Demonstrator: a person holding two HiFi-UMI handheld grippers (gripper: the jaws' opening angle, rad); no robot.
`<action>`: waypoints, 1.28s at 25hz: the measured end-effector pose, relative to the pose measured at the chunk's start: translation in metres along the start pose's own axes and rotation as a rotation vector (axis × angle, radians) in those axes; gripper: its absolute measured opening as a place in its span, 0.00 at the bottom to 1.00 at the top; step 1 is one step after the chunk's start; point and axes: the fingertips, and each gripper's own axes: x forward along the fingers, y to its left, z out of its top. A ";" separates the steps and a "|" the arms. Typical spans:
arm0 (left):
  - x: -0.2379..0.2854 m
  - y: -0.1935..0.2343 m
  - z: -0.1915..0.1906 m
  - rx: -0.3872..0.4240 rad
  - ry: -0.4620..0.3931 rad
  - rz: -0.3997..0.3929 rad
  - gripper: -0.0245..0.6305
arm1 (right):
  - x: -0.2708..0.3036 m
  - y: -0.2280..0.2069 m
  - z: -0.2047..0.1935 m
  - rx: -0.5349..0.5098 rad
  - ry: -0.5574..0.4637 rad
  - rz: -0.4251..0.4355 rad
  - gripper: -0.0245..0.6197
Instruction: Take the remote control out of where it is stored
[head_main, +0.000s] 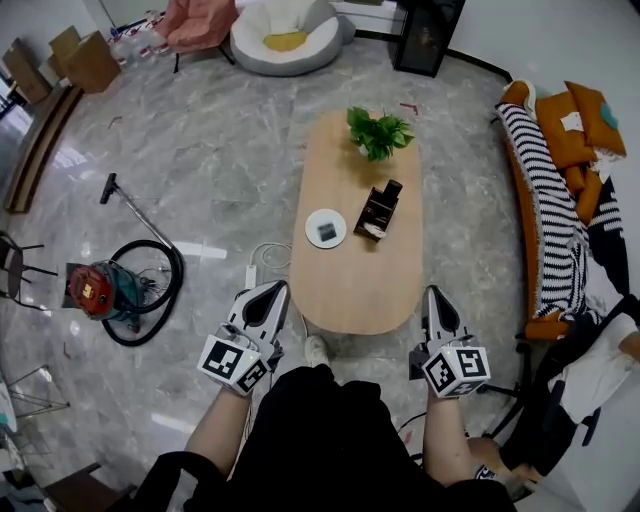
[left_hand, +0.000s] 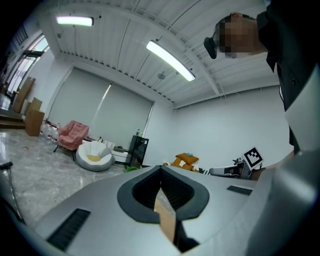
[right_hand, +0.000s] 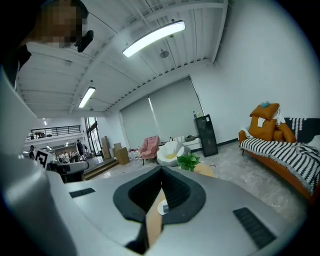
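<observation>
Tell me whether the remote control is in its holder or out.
In: the remote control stands inside the dark holder on the table, untouched.

Both arms reach forward, low and well apart. The left gripper (head_main: 276, 289) has its fingers (left_hand: 100, 210) pressed together with nothing between them. The right gripper (head_main: 435, 292) matches, closed and empty.
</observation>
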 end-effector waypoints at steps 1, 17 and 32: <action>0.001 0.006 -0.003 -0.009 0.009 0.001 0.05 | 0.005 0.002 -0.001 -0.003 0.005 -0.002 0.05; 0.042 0.039 -0.049 -0.020 0.185 0.029 0.05 | 0.061 -0.009 -0.050 -0.023 0.133 0.039 0.05; 0.112 0.049 -0.078 -0.048 0.270 0.130 0.05 | 0.176 -0.069 -0.111 -0.299 0.351 0.169 0.05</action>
